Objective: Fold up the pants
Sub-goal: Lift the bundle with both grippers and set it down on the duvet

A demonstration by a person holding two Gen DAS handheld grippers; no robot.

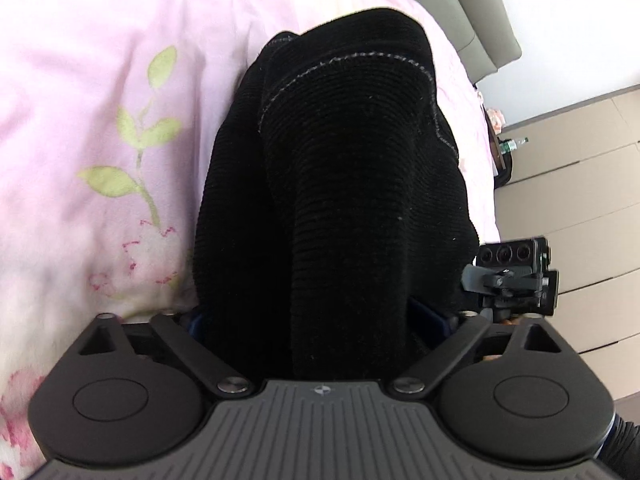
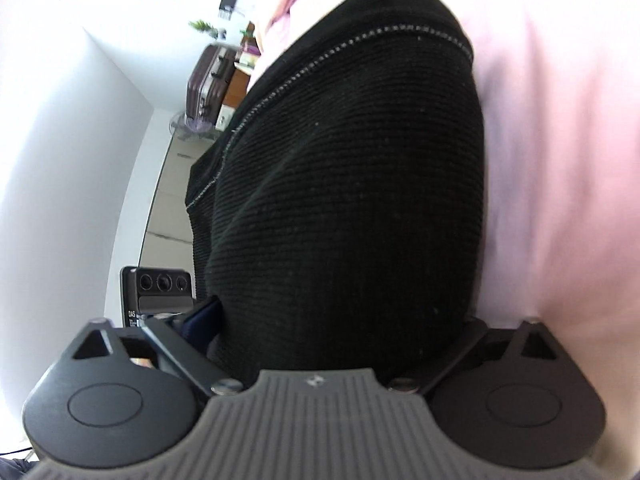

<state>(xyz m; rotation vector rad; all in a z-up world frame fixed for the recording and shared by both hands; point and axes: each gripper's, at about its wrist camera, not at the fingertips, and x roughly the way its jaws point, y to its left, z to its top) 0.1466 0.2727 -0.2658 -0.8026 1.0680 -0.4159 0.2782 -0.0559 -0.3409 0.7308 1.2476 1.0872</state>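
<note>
My left gripper [image 1: 308,320] stood wide with the black pants [image 1: 336,184] bunched between its jaws; whether it pinched them I could not tell. My right gripper [image 2: 340,332] looked the same. The pants lay on the pink bedspread [image 1: 100,80].

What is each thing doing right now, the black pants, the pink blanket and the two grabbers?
black pants: bunched up and draped over both grabbers, resting on the blanket, not folded flat.
pink blanket: spread out under the pants, a bit wrinkled.
left gripper: fingers spread wide, pants filling the gap; grip cannot be told.
right gripper: fingers spread wide, pants filling the gap; grip cannot be told.
</note>
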